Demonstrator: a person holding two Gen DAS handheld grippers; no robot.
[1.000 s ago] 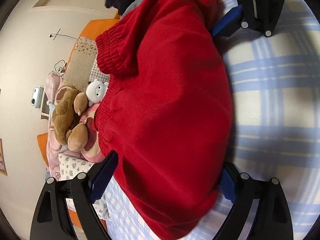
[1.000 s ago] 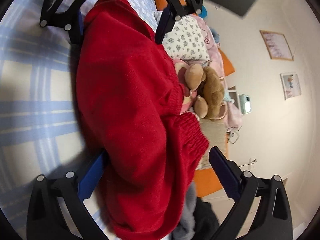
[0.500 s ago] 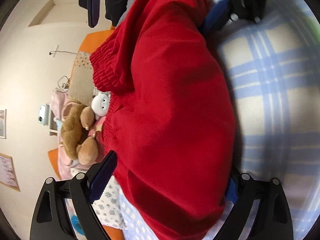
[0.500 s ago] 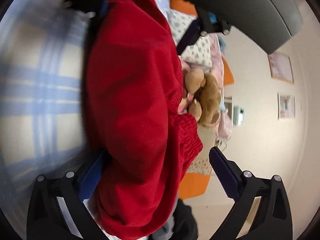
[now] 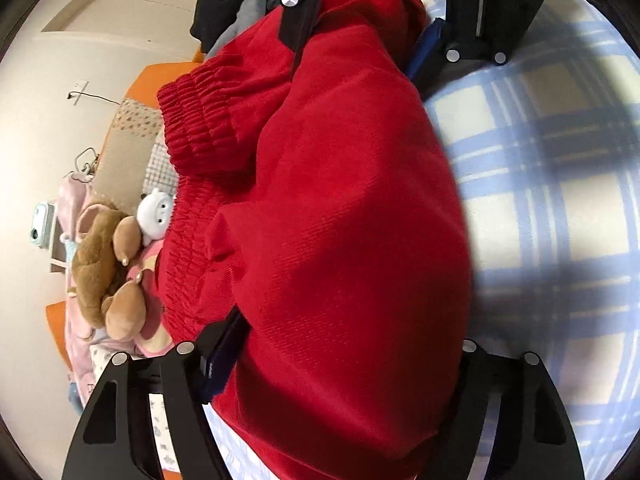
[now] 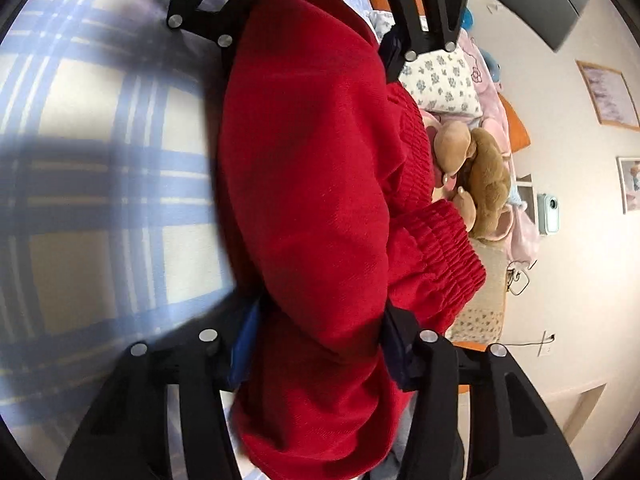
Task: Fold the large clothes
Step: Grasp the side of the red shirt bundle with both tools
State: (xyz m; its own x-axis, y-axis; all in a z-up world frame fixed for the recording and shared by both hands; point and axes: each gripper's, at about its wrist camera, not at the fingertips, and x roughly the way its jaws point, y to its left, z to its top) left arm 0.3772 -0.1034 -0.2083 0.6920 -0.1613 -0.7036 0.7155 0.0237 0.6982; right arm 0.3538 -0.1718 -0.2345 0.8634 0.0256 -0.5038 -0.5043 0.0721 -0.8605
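While both claws are closing, the left claw (image 5: 340, 364) and right claw (image 6: 320, 340) each pinch opposite ends of the folded red garment (image 5: 320, 220), lying mid-bed on the blue plaid bed (image 5: 560, 200).

We find no text, label, brand or number that we can read in either view. The two framed pictures on the cream wall (image 6: 609, 96) carry marks far too small and blurred for us (letters or drawing, we cannot tell).
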